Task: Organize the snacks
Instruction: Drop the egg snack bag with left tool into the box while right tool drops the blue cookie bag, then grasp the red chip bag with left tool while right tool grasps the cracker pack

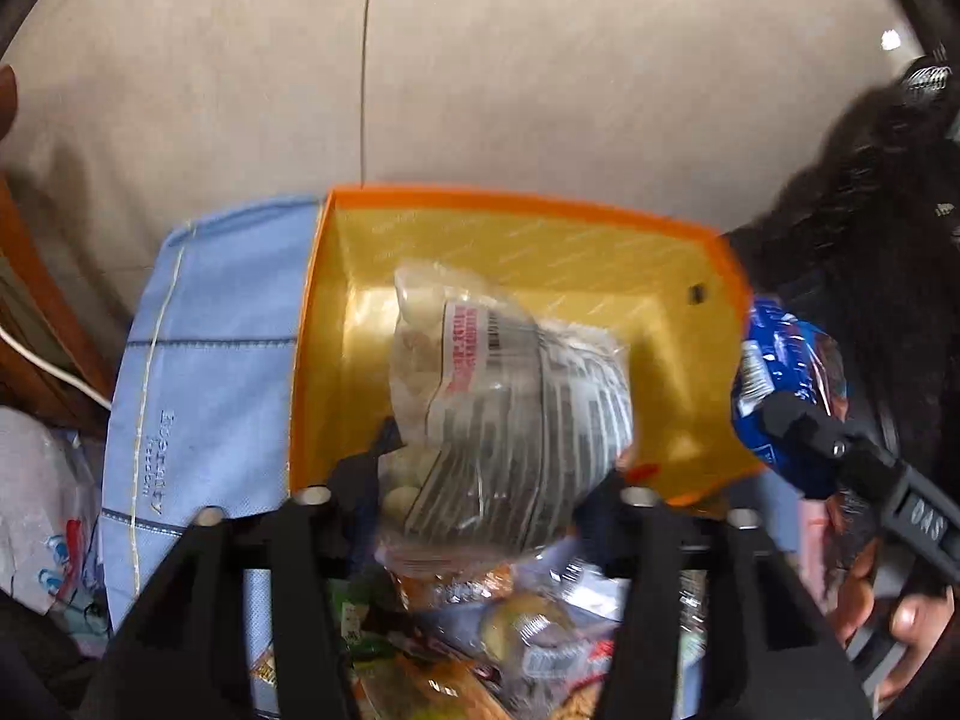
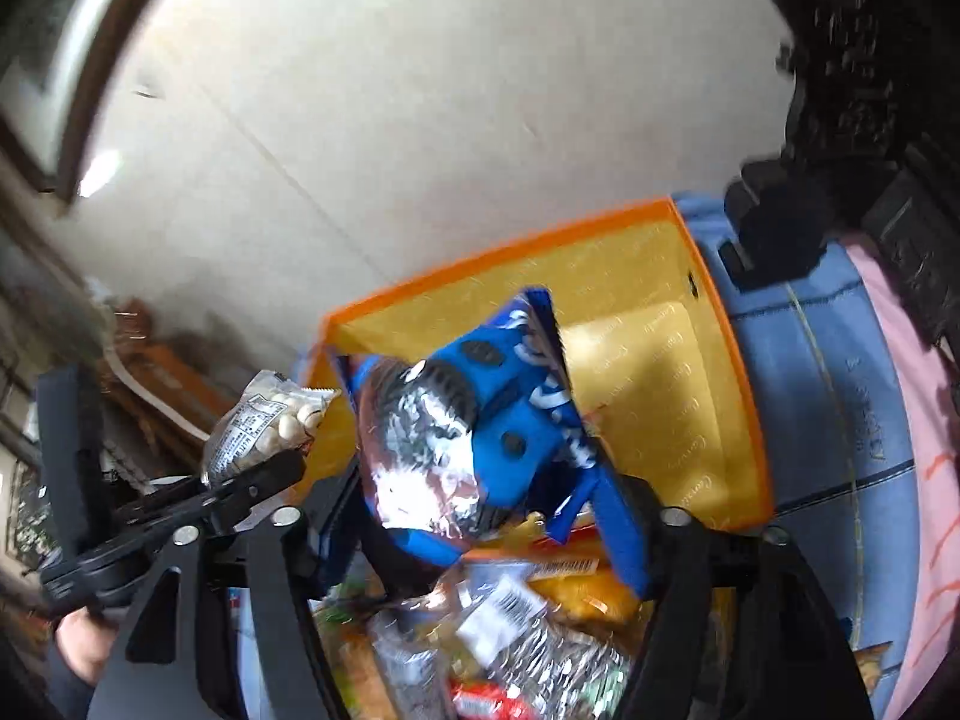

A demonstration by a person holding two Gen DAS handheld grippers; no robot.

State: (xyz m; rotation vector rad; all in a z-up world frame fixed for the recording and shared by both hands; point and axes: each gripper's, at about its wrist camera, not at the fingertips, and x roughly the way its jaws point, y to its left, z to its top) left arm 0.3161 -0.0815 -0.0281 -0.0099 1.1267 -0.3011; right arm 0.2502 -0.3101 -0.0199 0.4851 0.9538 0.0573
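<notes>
My left gripper (image 1: 498,456) is shut on a clear bag of white round candies (image 1: 504,396) and holds it over the orange box (image 1: 432,197) with a yellow inside. My right gripper (image 2: 474,480) is shut on a blue cookie packet (image 2: 480,420) with a silvery inner wrap, held over the same orange box (image 2: 753,372). The right gripper with the blue packet (image 1: 780,378) shows at the right of the left wrist view. The left gripper with the candy bag (image 2: 264,426) shows at the left of the right wrist view.
A pile of mixed snack packets (image 1: 510,630) lies below the grippers, also in the right wrist view (image 2: 510,630). The box rests on a light blue cloth (image 1: 204,396). A pink cloth (image 2: 924,450) lies at the right. A person's dark clothing (image 1: 870,210) is close by.
</notes>
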